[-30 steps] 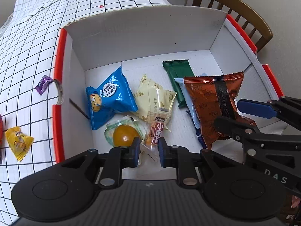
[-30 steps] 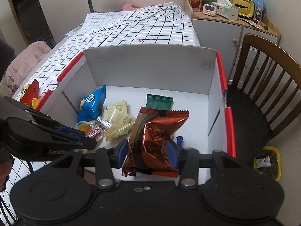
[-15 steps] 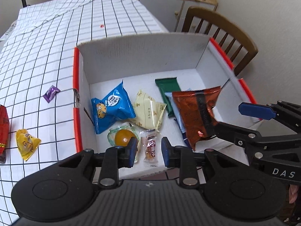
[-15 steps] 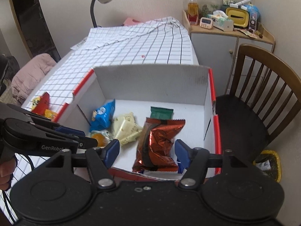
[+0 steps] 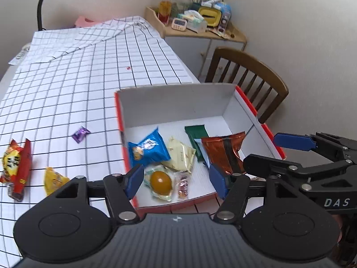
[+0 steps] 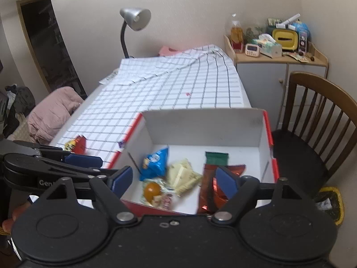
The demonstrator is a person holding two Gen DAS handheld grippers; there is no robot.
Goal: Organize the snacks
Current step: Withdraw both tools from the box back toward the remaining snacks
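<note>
A white box with red rims (image 5: 174, 105) (image 6: 200, 122) holds several snacks: a blue packet (image 5: 148, 150) (image 6: 155, 162), a cream packet (image 5: 179, 156), a green bar (image 5: 195, 131), a brown foil bag (image 5: 225, 154) (image 6: 208, 185), a yellow jelly (image 5: 160, 181) and a small candy (image 5: 183, 184). My left gripper (image 5: 176, 179) is open and empty above the box's near rim. My right gripper (image 6: 171, 179) is open and empty above the box, also seen from the left wrist (image 5: 292, 143).
On the checked tablecloth left of the box lie a purple candy (image 5: 80, 133), a yellow packet (image 5: 54, 179) and a red packet (image 5: 16, 165). A wooden chair (image 6: 316, 122) stands right of the table. A lamp (image 6: 133, 22) and a cluttered cabinet (image 6: 279, 67) are at the back.
The right gripper opened and let go of the brown foil bag, which now lies in the box. Both grippers pulled back and up from the box. The left gripper opened wider.
</note>
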